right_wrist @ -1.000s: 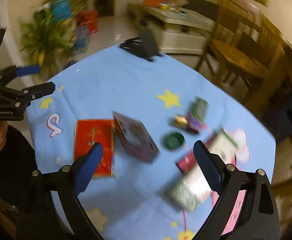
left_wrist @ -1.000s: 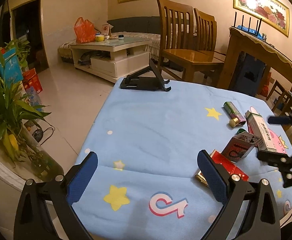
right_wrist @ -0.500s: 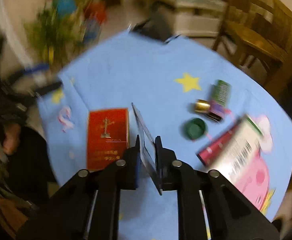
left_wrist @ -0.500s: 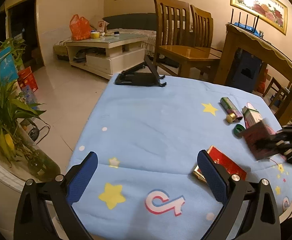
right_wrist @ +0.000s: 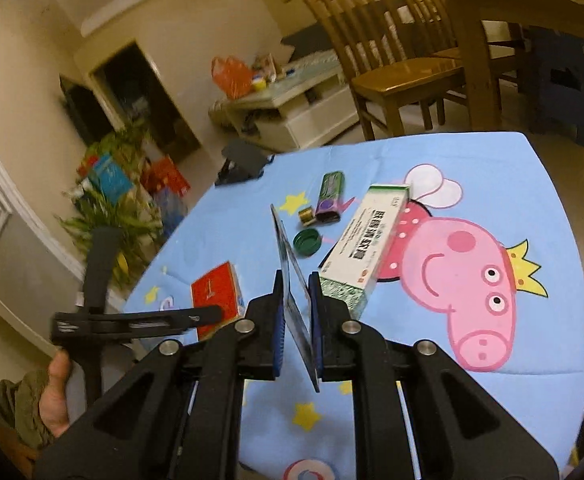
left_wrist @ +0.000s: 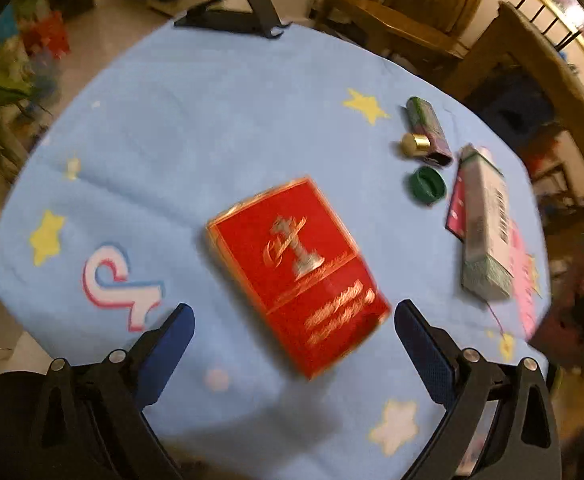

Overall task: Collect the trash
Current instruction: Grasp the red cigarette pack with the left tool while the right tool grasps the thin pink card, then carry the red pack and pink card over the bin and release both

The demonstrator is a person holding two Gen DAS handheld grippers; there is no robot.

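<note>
A home, living/dining rm. Wooden dining chairs (right_wrist: 387,52) w/ slatted backs stand beyond the far edge of the surface (right_wrist: 491,168), which wears a kids' blue cartoon-pig cloth w/ stars. Low white coffee table (right_wrist: 292,116) further back, cluttered, orange plastic bag (right_wrist: 232,76) on it; dark sofa behind. Leafy houseplant (right_wrist: 120,208) by the left wall, gift boxes near it. Framed painting (left_wrist: 571,20) on wall, tiled floor, dark doorway (right_wrist: 140,92).
</note>
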